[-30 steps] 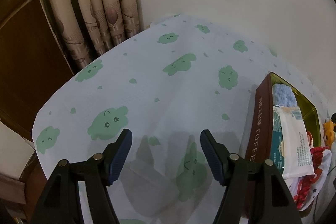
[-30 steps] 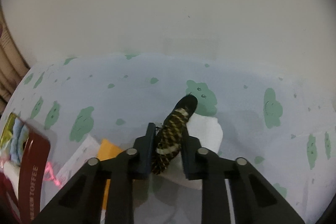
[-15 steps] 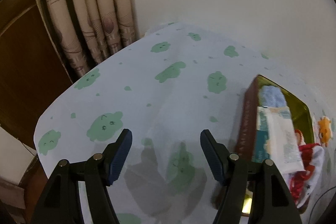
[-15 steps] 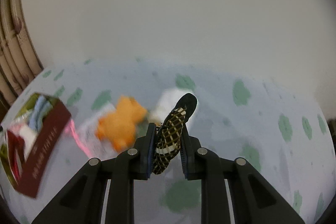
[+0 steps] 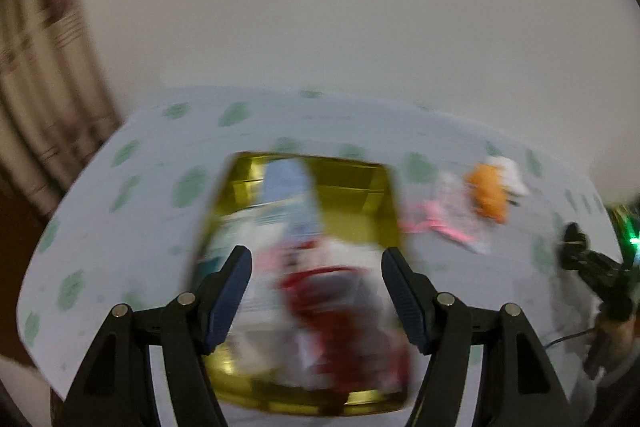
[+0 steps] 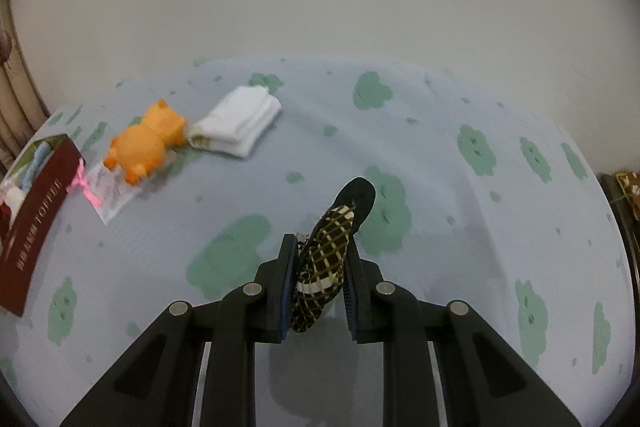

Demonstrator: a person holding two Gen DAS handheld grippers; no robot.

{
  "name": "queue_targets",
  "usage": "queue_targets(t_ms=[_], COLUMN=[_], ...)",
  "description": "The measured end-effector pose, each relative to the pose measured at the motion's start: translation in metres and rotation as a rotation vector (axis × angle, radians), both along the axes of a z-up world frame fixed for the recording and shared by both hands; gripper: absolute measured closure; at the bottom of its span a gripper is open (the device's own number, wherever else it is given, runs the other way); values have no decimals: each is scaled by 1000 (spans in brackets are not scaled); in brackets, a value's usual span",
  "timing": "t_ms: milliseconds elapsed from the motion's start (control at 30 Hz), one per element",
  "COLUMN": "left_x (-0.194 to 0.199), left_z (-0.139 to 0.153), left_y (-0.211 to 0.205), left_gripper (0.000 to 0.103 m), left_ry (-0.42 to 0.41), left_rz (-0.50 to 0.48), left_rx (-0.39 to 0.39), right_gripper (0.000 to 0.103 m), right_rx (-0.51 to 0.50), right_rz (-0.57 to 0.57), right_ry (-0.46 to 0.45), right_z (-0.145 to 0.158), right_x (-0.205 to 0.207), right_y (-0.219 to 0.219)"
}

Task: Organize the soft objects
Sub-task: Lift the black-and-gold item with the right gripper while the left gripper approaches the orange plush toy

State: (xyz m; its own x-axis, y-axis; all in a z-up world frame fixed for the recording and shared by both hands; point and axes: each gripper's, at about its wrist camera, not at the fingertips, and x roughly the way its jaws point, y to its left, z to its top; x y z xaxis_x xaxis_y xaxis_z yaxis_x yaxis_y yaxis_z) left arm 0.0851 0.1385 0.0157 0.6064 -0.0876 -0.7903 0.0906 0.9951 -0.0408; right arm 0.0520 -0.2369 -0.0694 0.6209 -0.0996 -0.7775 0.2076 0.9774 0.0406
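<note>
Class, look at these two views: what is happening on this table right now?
The right gripper is shut on a plaid sock, held above the tablecloth. The left gripper hangs open over the tin, which already holds soft items. An orange plush and a folded white cloth lie on the tablecloth.

I'm seeing bare tablecloth lying open toward the table's right edge; the orange plush toy, folded white cloth and toffee tin are crowding its left edge.
</note>
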Motion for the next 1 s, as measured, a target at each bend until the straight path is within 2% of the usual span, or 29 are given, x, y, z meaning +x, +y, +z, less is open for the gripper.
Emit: queue_targets(t_ms=[167, 400, 533, 667, 800, 1000], left_x=[28, 70, 99, 121, 137, 160], left_z=[-6, -22, -37, -51, -58, -77], left_y=[-70, -153, -180, -201, -213, -215], left_gripper=[34, 34, 34, 34, 34, 34], left_ry=[77, 171, 211, 261, 270, 322], left_rz=[-120, -237, -211, -226, -212, -168], left_rx=[-53, -29, -16, 5, 35, 21], right_gripper=[84, 84, 84, 84, 84, 84], right_rx=[22, 25, 30, 38, 65, 102], right_rz=[-11, -3, -3, -4, -3, -8], right_ry=[-8, 12, 11, 9, 3, -11], right_z=[-9, -6, -8, -8, -11, -12], right_x=[-9, -5, -6, -8, -7, -8], right_y=[-7, -7, -7, -8, -11, -15])
